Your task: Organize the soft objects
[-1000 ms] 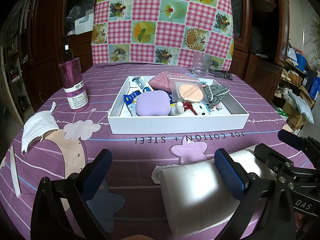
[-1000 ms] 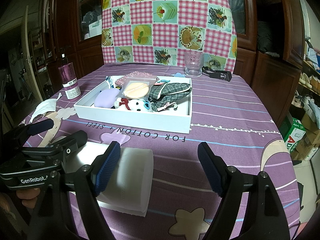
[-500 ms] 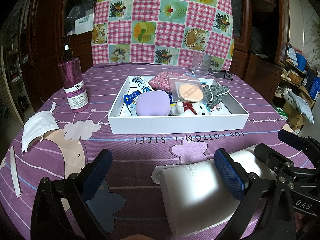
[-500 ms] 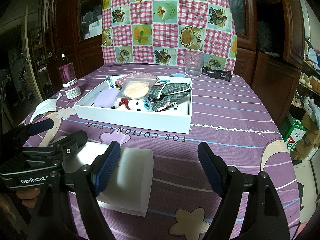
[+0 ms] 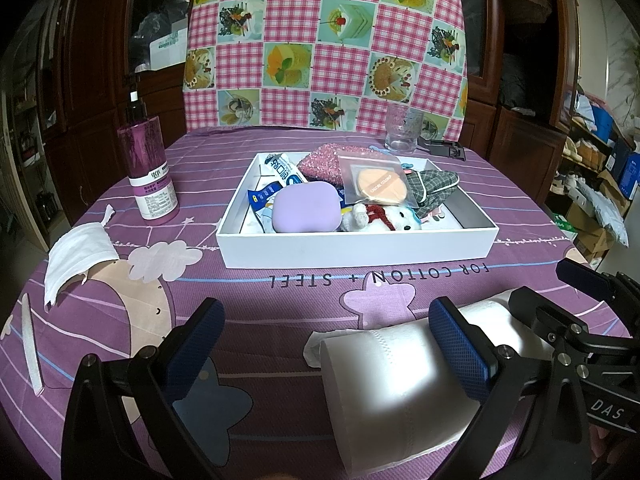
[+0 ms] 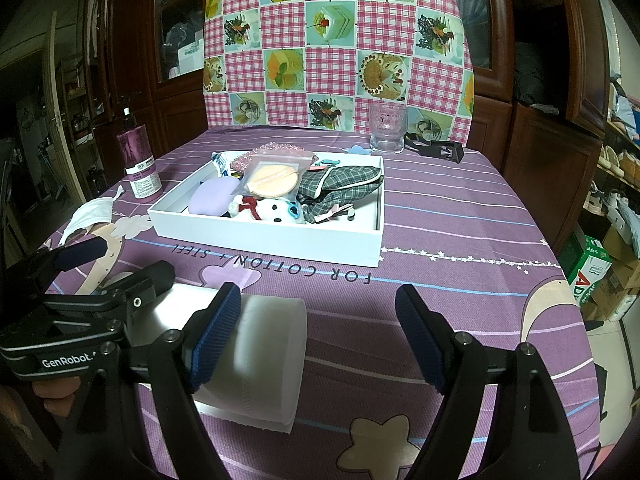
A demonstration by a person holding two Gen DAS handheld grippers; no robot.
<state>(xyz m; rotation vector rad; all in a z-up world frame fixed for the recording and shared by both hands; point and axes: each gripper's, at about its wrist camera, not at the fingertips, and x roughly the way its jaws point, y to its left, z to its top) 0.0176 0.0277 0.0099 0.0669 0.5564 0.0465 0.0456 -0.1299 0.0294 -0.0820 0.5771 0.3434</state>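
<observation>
Left wrist view: my left gripper (image 5: 326,340) hangs released over the purple tablecloth (image 5: 280,300), and so does my right gripper (image 6: 320,320). The toilet roll (image 5: 392,384) lies at the table's near edge, partly hidden behind both. Past it is the white box (image 5: 356,246) of soft things, whose wall cuts off the plush toy (image 5: 380,218). Dark cabinets surround us. The cloth reads "FOR COTTON + STEEL".

Wide tongs (image 6: 318,332) (tissue roll (image 6: 260,360) beside)

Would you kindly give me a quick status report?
Both grippers, left and right, open, empty. Tissue roll lying between them, outside white box. Path clear.
</observation>
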